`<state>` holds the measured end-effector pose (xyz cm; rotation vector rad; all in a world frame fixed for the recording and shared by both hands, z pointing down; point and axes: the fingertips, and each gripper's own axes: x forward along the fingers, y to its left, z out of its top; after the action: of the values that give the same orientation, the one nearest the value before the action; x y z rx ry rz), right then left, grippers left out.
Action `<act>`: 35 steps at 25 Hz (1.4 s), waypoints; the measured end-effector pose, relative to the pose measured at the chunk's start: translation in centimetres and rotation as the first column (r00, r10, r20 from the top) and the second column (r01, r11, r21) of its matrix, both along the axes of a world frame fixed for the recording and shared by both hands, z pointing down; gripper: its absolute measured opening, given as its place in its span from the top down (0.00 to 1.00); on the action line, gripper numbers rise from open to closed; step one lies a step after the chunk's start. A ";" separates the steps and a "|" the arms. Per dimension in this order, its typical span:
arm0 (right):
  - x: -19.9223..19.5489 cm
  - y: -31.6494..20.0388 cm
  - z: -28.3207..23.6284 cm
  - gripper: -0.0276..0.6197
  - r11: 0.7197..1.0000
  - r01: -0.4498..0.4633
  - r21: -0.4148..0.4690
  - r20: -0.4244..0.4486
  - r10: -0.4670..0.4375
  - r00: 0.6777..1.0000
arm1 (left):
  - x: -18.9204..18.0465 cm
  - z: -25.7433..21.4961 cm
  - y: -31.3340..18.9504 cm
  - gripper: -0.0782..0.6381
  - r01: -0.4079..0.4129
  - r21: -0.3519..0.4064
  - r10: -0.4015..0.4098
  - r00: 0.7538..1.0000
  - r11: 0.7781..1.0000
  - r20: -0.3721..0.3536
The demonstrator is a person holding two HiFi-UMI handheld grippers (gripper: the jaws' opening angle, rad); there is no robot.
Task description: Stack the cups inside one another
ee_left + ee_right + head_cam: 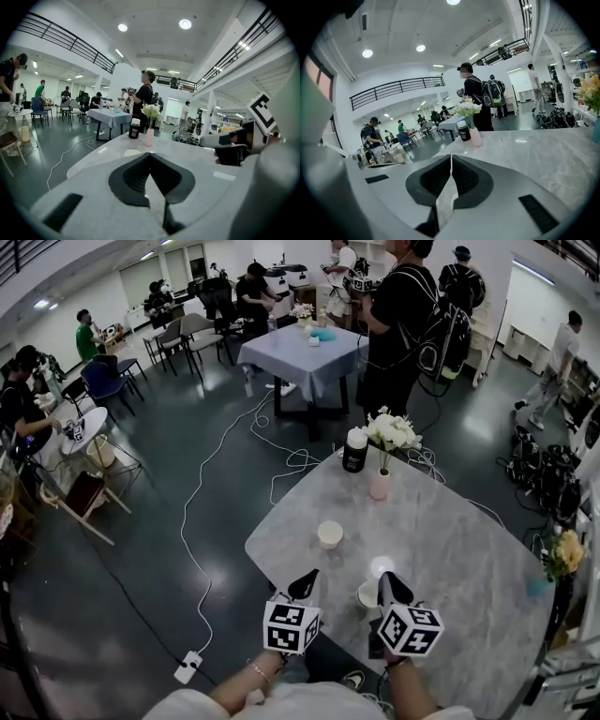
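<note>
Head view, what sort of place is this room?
Likely a big open hall used as a work or recording space: people gathered round a cloth-covered table, cables trailing across the dark floor, a railed mezzanine overhead.

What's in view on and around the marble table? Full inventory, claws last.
cup: one, cream, mid-table
second cup: one, white, near edge, partly hidden
jar: one, black with white lid, far edge
vase: one, pink, white flowers, beside jar
yellow flowers: one bunch, right edge
table: one, grey marble
far table: one, pale cloth, people around it
left claw: one, black tips, shut, empty
right claw: one, black tips, shut, empty
</note>
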<state>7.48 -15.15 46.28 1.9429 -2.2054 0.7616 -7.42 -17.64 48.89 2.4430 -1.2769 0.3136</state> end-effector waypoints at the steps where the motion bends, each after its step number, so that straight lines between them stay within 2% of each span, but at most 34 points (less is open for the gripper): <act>1: -0.9 -0.5 0.0 0.93 1.000 0.009 0.001 0.004 -0.009 1.000 | -0.5 0.0 -0.4 0.90 -0.001 0.001 0.001 1.000 1.000 0.001; 5: -5.1 -2.4 0.5 0.93 0.999 0.039 -0.004 0.026 -0.039 0.999 | -2.8 0.5 -1.9 0.90 -0.007 -0.007 0.007 1.000 1.000 0.015; 10: -9.6 -4.6 2.3 0.93 0.999 0.050 -0.020 0.012 -0.050 0.999 | -5.6 1.7 -3.7 0.90 -0.024 -0.030 0.025 0.999 0.999 0.037; 16: -12.7 -6.3 6.3 0.93 0.996 0.044 -0.074 -0.021 -0.046 0.999 | -7.1 4.6 -5.5 0.90 -0.055 -0.071 0.059 0.997 0.996 0.057; 28: -12.2 -9.4 12.9 0.93 0.981 -0.063 -0.184 -0.039 0.056 0.998 | -7.2 9.7 -8.0 0.90 -0.106 -0.147 0.114 0.992 0.983 0.044; 35: -11.2 -10.5 14.4 0.85 0.973 -0.088 -0.214 -0.051 0.079 0.996 | -7.2 11.0 -8.5 0.90 -0.105 -0.182 0.112 0.993 0.978 0.030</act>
<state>-3.75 -25.67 60.66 1.9347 -1.9358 0.9208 -14.63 -26.17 59.94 2.3659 -1.0820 0.4888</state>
